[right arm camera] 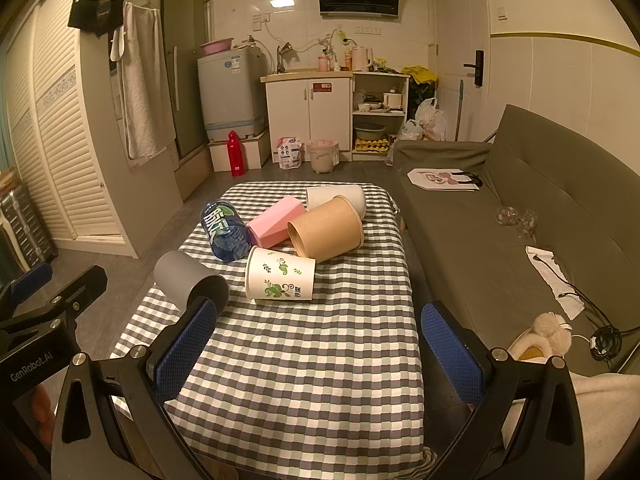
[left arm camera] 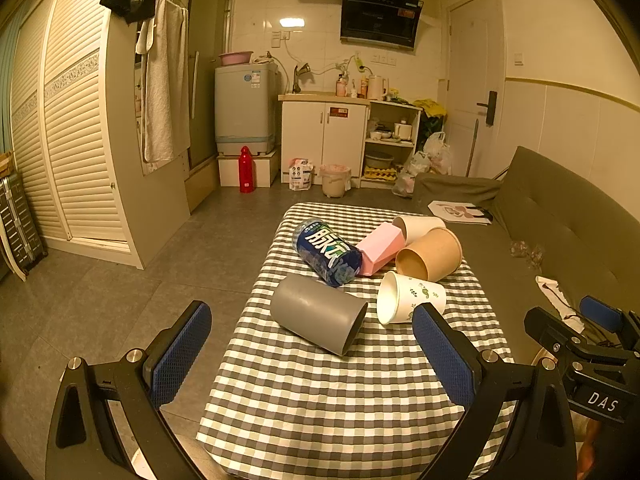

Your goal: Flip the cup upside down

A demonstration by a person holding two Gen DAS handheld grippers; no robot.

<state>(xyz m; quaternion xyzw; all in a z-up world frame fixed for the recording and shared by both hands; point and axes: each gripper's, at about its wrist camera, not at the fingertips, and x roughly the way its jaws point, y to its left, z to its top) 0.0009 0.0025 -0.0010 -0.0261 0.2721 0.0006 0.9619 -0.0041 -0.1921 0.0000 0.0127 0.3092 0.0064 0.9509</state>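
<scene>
Several cups lie on their sides on the checkered table (left arm camera: 320, 392) (right arm camera: 320, 380). A grey cup (left arm camera: 316, 314) (right arm camera: 184, 280) lies nearest, mouth toward me. A white paper cup with green leaf print (left arm camera: 412, 298) (right arm camera: 280, 276) lies beside it. Behind are a brown paper cup (left arm camera: 430, 254) (right arm camera: 326, 230), a pink cup (left arm camera: 380, 248) (right arm camera: 276, 220), a plain white cup (left arm camera: 420, 226) (right arm camera: 340, 196) and a dark blue printed cup (left arm camera: 328, 252) (right arm camera: 224, 230). My left gripper (left arm camera: 312, 354) and right gripper (right arm camera: 320, 348) are both open and empty, short of the cups.
A grey sofa (right arm camera: 540, 216) runs along the table's right side, with a paper bag (right arm camera: 444, 179), a cloth and cables on it. Beyond the table are a bin (left arm camera: 335, 180), a red bottle (left arm camera: 246, 168), cabinets and a washing machine (left arm camera: 244, 106). A louvred wardrobe stands at left.
</scene>
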